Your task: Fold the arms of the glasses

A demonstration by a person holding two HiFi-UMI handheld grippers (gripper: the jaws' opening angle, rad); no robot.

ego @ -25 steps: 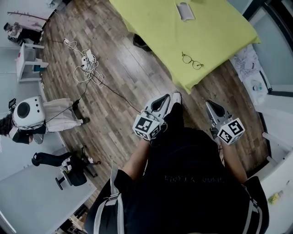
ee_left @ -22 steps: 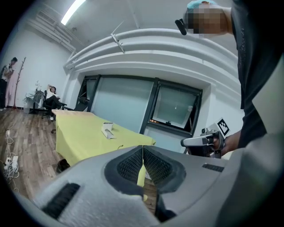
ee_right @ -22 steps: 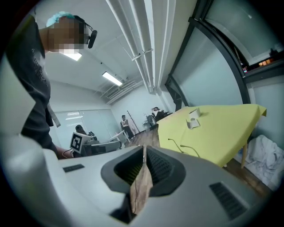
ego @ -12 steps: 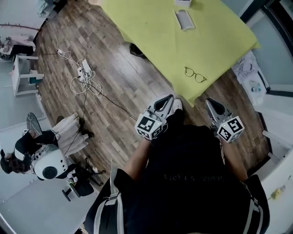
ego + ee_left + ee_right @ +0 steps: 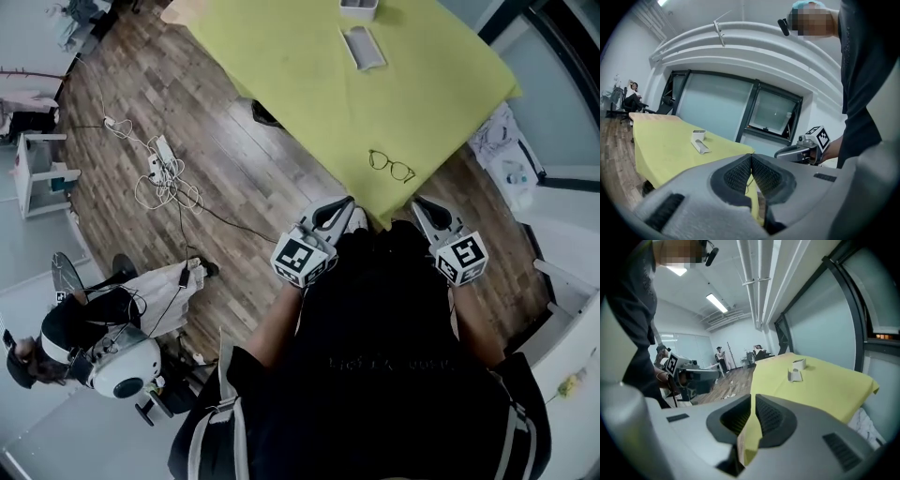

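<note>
A thin dark-framed pair of glasses lies with its arms spread near the front corner of the yellow-green table. Both grippers hang over the floor just short of that corner, apart from the glasses. My left gripper is below and left of the glasses, my right gripper below and right. In the left gripper view the left gripper has its pads meeting at the tips, with nothing held. In the right gripper view the right gripper shows only a narrow slit between its pads, also with nothing held.
An open grey glasses case and a small box lie at the table's far side. Cables and a power strip trail on the wooden floor at left. A person sits at lower left. White sheets lie right of the table.
The view has closed in on the table, so the glasses sit nearer both grippers. The right gripper has risen toward the table corner. The person at left has shifted.
</note>
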